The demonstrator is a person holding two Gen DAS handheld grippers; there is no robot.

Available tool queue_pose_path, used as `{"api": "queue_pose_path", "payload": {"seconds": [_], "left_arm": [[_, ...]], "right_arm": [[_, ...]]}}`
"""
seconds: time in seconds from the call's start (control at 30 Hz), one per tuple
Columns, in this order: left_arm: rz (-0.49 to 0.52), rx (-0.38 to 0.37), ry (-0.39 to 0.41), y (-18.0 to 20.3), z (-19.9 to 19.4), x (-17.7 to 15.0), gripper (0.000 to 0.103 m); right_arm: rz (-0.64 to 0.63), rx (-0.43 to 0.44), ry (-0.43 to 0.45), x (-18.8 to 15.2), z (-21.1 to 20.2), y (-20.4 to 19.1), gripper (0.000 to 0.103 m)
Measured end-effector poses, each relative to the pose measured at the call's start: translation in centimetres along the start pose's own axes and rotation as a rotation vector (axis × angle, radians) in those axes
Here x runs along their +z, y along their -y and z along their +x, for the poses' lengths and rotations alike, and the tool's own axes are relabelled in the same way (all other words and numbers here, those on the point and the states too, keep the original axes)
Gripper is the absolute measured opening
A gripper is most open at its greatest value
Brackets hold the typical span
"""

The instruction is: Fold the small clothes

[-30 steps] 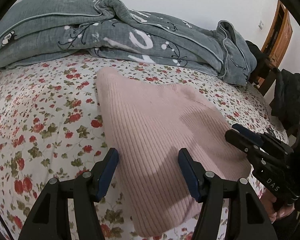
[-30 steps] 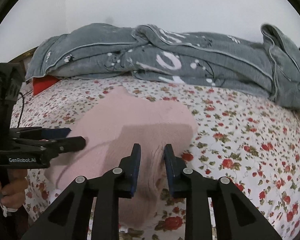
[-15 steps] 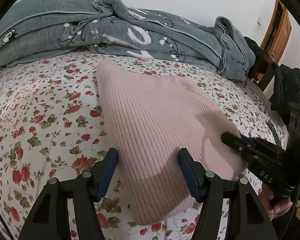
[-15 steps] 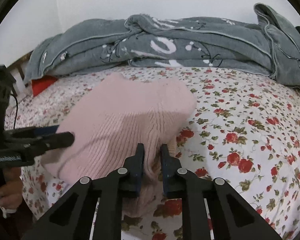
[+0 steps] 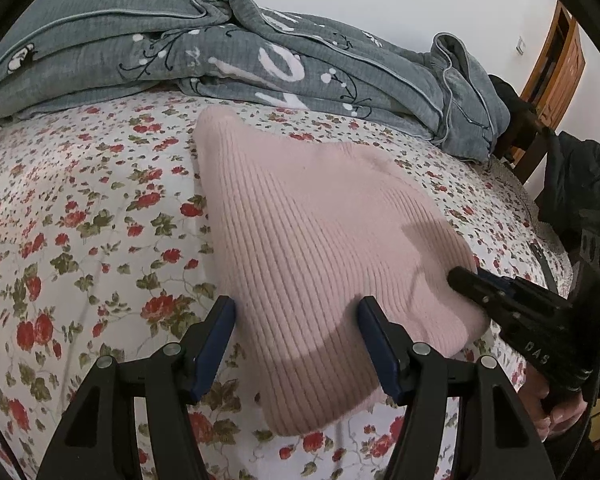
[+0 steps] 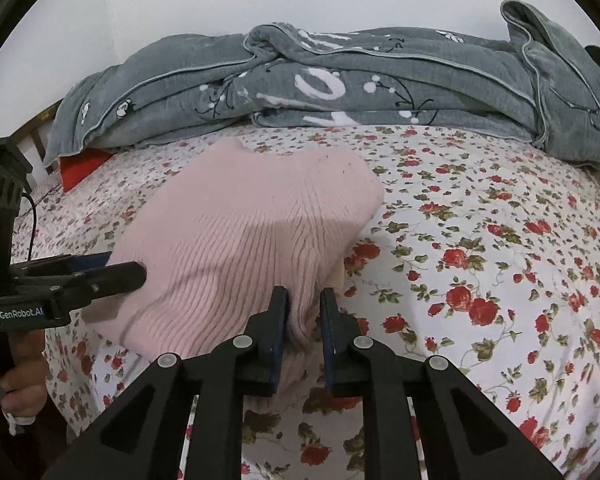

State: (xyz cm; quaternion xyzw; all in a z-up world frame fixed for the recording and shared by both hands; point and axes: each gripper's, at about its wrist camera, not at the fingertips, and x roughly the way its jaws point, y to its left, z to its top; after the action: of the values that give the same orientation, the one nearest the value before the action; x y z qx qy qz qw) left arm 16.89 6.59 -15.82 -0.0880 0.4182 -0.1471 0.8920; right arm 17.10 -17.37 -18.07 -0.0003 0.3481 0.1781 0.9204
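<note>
Pinching the pink knit (image 6: pixel 236 248) near the bed's (image 6: pixel 500 240) front edge, right gripper (image 6: pixel 304 320) is clamping a thick bunch — left gripper (image 5: pixel 296 344) is gaping wide, so 1-sided pulling risks skewing the fold.

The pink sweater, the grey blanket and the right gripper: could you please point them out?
pink sweater (image 5: pixel 320 240): left wrist view, ribbed middle.
grey blanket (image 6: pixel 380 80): right wrist view, printed front fold.
right gripper (image 6: pixel 305 312): right wrist view, between fingertips.

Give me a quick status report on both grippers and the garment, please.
Left hand-held gripper open, straddling pink sweater. Right hand-held gripper pinching sweater's near edge. Sweater flat on flowered bedsheet. Grey quilt behind, clear.
</note>
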Motion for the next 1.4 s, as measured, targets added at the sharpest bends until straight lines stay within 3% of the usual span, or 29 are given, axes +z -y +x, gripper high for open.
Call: {"api": "queue_pose_path", "payload": {"seconds": [0.5, 0.6, 0.8, 0.87, 0.97, 1.03, 1.1, 1.13, 1.17, 1.3, 1.4], "left_arm": [[0.033, -0.044, -0.009, -0.8, -2.5, -3.8, 0.062], [0.068, -0.045, -0.021, -0.3, -2.5, -4.5, 0.062], [0.107, 0.037, -0.025, 0.7, -1.9, -4.8, 0.061], [0.127, 0.074, -0.014, 0.9, -1.8, -4.7, 0.058], [0.126, 0.066, -0.013, 0.9, -1.6, -4.4, 0.045], [0.121, 0.079, -0.007, 0.8, -1.5, -4.2, 0.027], [0.121, 0.083, -0.007, 0.8, -1.5, -4.2, 0.018], [0.113, 0.08, 0.007, 0.6, -1.8, -4.2, 0.015], [0.109, 0.074, 0.016, 0.5, -2.0, -4.3, 0.015], [0.06, 0.044, 0.023, -0.6, -2.3, -4.5, 0.013], [0.053, 0.043, 0.012, -0.5, -2.0, -4.8, 0.013]], "right_arm": [[0.041, 0.137, 0.012, -2.2, -2.8, 0.5, 0.018], [0.03, 0.161, 0.027, -2.5, -3.4, 0.3, 0.029], [0.043, 0.199, 0.016, -2.4, -3.1, 0.0, 0.032], [0.042, 0.194, 0.003, -2.5, -2.6, -0.2, 0.032], [0.043, 0.198, -0.008, -2.5, -2.0, -0.3, 0.032], [0.056, 0.211, -0.023, -2.5, -1.6, -0.3, 0.032], [0.079, 0.222, -0.033, -2.4, -1.2, 0.0, 0.026], [0.084, 0.223, -0.033, -2.3, -1.2, 0.1, 0.017], [0.084, 0.22, -0.027, -2.3, -1.3, 0.2, 0.009], [0.113, 0.227, 0.036, -1.9, -2.6, 1.2, 0.007], [0.131, 0.222, 0.007, -2.2, -1.8, 1.7, 0.007]]}}
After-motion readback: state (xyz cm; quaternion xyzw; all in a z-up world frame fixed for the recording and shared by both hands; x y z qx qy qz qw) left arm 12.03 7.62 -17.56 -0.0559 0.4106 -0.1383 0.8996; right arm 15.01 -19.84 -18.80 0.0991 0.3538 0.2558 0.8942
